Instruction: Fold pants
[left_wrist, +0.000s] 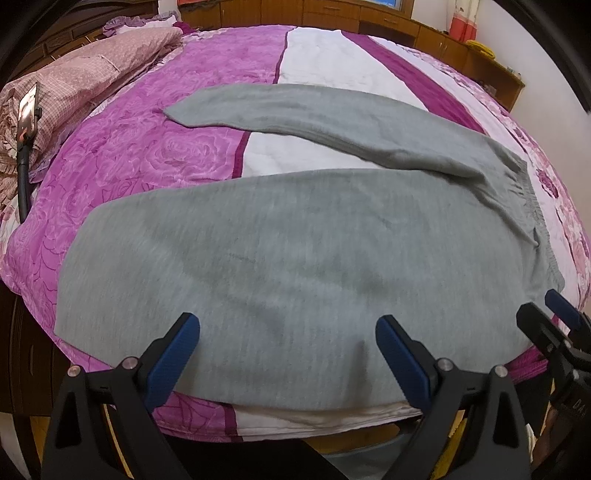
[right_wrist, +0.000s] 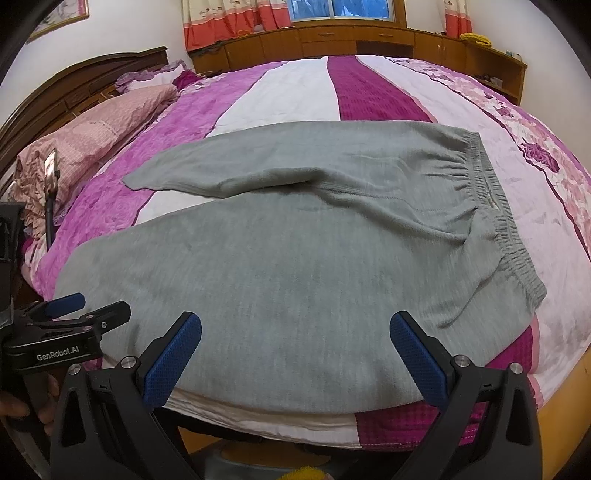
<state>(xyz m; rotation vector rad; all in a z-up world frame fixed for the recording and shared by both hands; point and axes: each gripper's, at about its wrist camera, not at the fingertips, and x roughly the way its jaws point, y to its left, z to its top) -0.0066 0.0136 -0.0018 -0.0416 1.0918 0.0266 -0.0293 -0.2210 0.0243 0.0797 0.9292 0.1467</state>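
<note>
While the grey pants (left_wrist: 280, 236) lie spread over the bedspread (left_wrist: 147, 155), both grippers hang at its near edge. Left gripper (left_wrist: 288, 332) and right gripper (right_wrist: 295, 328) have fingers spread wide, the near pant leg just ahead between them, nothing pinched.

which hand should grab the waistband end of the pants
Right. The right tongs hang open nearer the waistband of the pants; the left tongs sit toward the leg end.
</note>
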